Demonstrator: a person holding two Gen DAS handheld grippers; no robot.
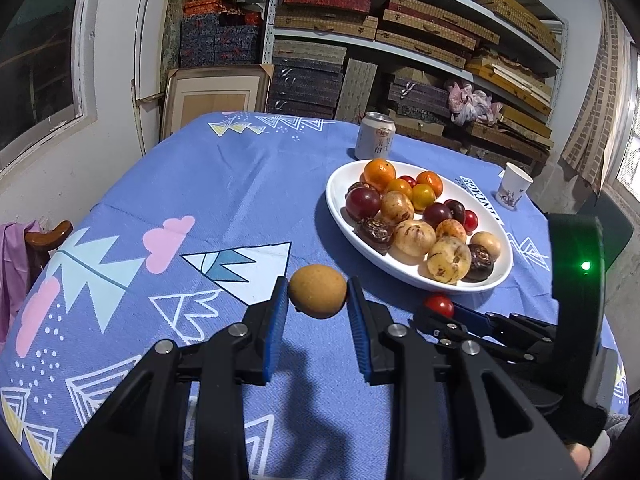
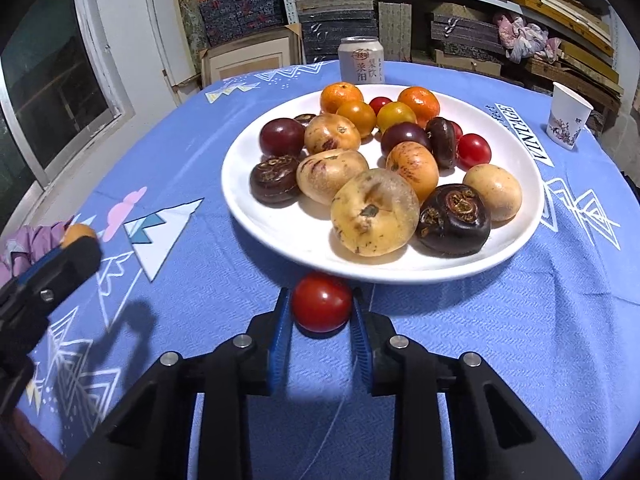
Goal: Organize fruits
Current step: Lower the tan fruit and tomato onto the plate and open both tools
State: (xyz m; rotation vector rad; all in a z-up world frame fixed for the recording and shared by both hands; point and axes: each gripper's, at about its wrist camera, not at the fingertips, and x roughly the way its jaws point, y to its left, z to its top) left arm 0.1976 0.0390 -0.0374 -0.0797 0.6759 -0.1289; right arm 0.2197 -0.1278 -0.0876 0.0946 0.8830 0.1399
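A tan round fruit (image 1: 318, 297) sits between the blue pads of my left gripper (image 1: 318, 286), which is shut on it just above the blue tablecloth. In the right wrist view, my right gripper (image 2: 321, 300) is shut on a red cherry tomato (image 2: 322, 307) at the near rim of the white plate (image 2: 248, 208). The plate (image 1: 336, 184) holds several fruits: oranges, dark red plums, speckled yellow fruits and dark brown ones. The left wrist view shows the right gripper (image 1: 440, 314) with the tomato (image 1: 439, 305) to the right of my left gripper.
A drink can (image 1: 376, 136) stands behind the plate and a paper cup (image 1: 514, 186) stands at the far right. A wooden chair back (image 1: 48, 236) with pink cloth is at the table's left edge. Shelves of boxes line the far wall.
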